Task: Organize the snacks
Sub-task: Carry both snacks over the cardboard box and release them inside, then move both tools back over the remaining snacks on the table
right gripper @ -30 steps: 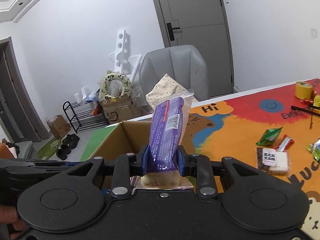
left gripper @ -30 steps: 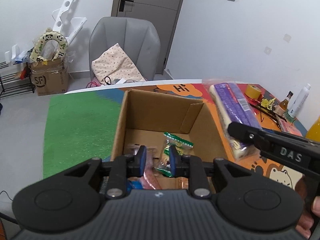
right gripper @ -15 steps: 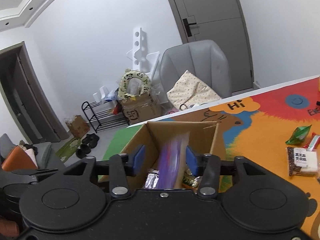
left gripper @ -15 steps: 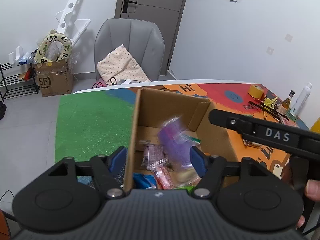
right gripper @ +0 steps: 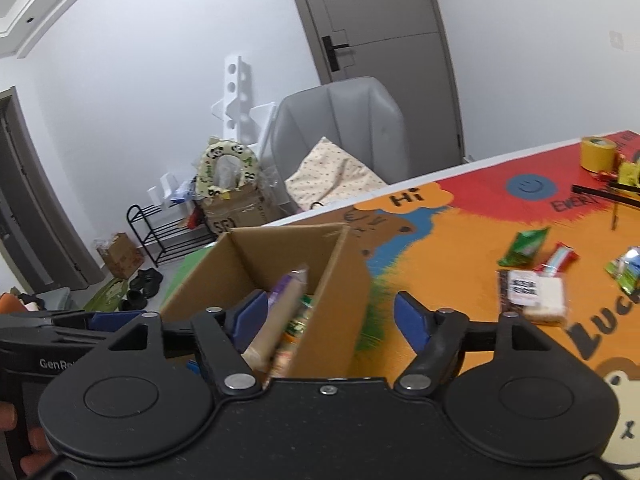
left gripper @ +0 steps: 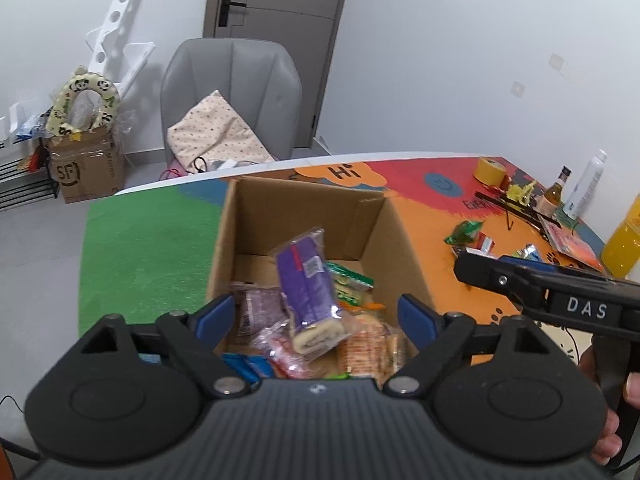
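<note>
An open cardboard box [left gripper: 304, 188] stands on the colourful table mat. A purple cake-roll packet [left gripper: 308, 288] lies tilted on top of several other snack packets inside it. My left gripper [left gripper: 316, 318] hovers over the box's near edge, its jaws opening, and nothing is pressed between the blue pads. My right gripper [right gripper: 331, 316] is over the box's right wall [right gripper: 336, 280], its jaws also opening. The purple packet [right gripper: 286, 300] sits loose in the box beside its left pad. On the mat to the right lie a green packet [right gripper: 524, 246], a red-and-white bar [right gripper: 558, 258] and a dark-labelled sandwich packet [right gripper: 532, 292].
A yellow tape roll [left gripper: 491, 170], small bottles [left gripper: 554, 194] and an orange juice bottle [left gripper: 624, 240] stand at the table's far right. A grey chair [left gripper: 232, 92] with a cushion is behind the table. The green part of the mat [left gripper: 148, 248] lies left of the box.
My right gripper opened and let go of the purple packet, which dropped into the box. My left gripper's jaws went from nearly shut to wide.
</note>
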